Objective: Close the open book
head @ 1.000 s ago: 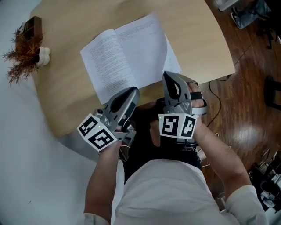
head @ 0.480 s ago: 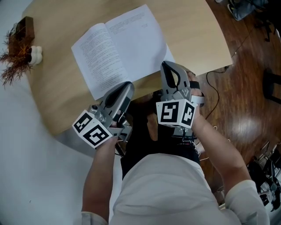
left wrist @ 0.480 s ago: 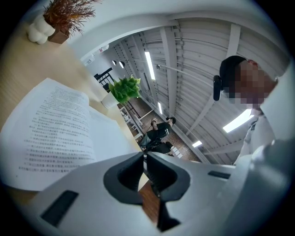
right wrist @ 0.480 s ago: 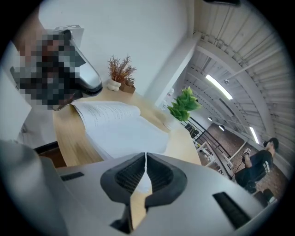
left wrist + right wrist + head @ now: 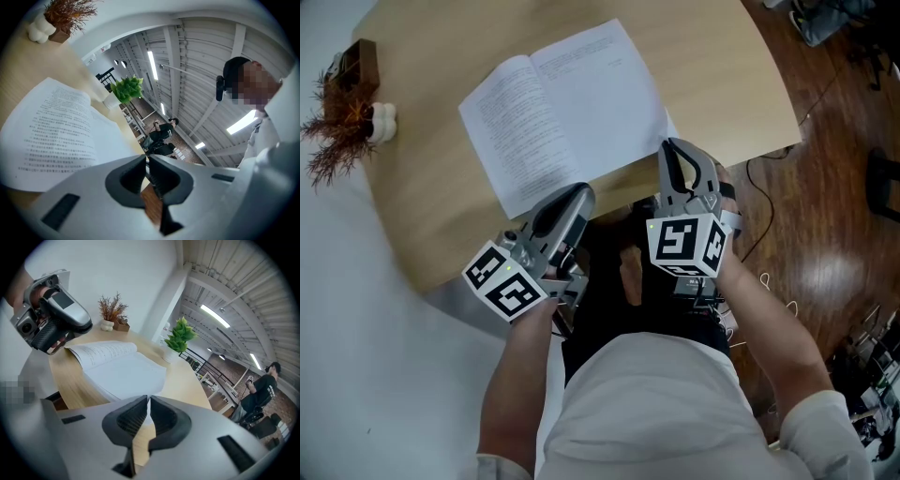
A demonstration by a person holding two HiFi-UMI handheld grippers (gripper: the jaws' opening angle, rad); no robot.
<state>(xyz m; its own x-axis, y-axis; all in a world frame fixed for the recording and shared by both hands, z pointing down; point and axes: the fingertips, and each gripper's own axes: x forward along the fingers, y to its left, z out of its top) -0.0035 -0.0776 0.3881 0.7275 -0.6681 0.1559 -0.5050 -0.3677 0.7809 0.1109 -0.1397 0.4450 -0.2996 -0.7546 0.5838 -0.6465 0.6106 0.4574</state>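
Observation:
The open book (image 5: 567, 108) lies flat on the wooden table (image 5: 722, 66), printed pages up, its near edge close to the table's front edge. My left gripper (image 5: 579, 193) is shut and holds nothing; its tip sits just below the book's near left corner. My right gripper (image 5: 672, 146) is also shut and empty, at the table edge beside the book's near right corner. In the left gripper view the shut gripper (image 5: 146, 158) points past the left page (image 5: 51, 131). The right gripper (image 5: 148, 401) looks over the book (image 5: 119, 369) from its near right.
A dried plant ornament (image 5: 342, 117) stands at the table's far left corner. A green potted plant (image 5: 179, 336) stands at the table's far end. The left gripper (image 5: 51, 317) shows at the right gripper view's left. Wooden floor (image 5: 825, 216) with cables lies to the right.
The right gripper has rolled a little and sunk slightly by the book's near right corner. The left gripper has hardly moved. The book lies as before.

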